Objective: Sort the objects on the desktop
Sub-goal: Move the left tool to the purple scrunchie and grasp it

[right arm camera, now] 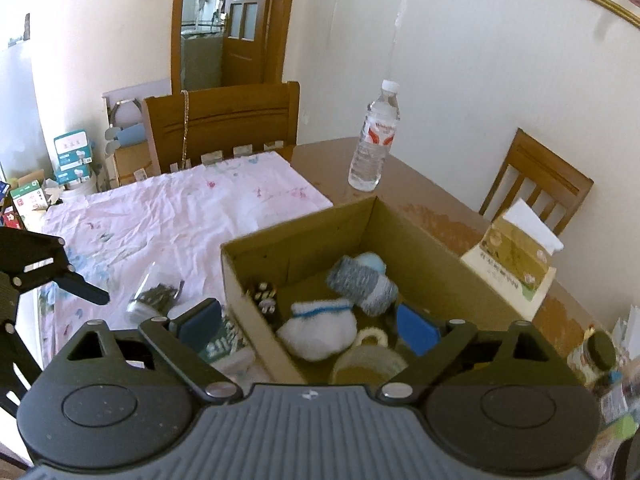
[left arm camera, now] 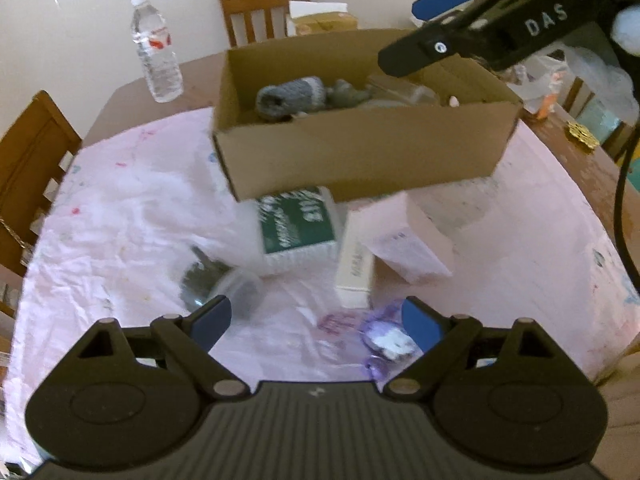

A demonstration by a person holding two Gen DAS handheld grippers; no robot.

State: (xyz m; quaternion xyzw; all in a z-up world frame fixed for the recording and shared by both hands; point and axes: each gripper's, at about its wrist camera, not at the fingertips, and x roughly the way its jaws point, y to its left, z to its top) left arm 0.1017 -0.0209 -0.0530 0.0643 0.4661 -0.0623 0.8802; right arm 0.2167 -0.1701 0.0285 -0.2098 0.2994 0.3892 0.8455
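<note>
An open cardboard box [left arm camera: 360, 152] stands on the pink cloth and holds a grey knitted roll [left arm camera: 290, 94], a white knitted pouch [right arm camera: 318, 330], a yellow cup [right arm camera: 370, 356] and other small items. In front of the box lie a green pack [left arm camera: 298, 224], a slim white box [left arm camera: 354, 264], a pink box [left arm camera: 404, 236], a clear jar on its side [left arm camera: 218, 284] and a purple wrapped item [left arm camera: 384, 336]. My left gripper [left arm camera: 316, 324] is open low over the cloth, the purple item near its right finger. My right gripper [right arm camera: 308, 326] is open above the box's near corner with nothing between its fingers.
A water bottle [left arm camera: 156, 48] stands on the bare brown table [right arm camera: 436, 208] behind the cloth. A tissue box [right arm camera: 516, 256] sits beside the cardboard box. Wooden chairs [right arm camera: 224, 124] ring the table. Bags and a small jar [right arm camera: 600, 354] crowd the table's right end.
</note>
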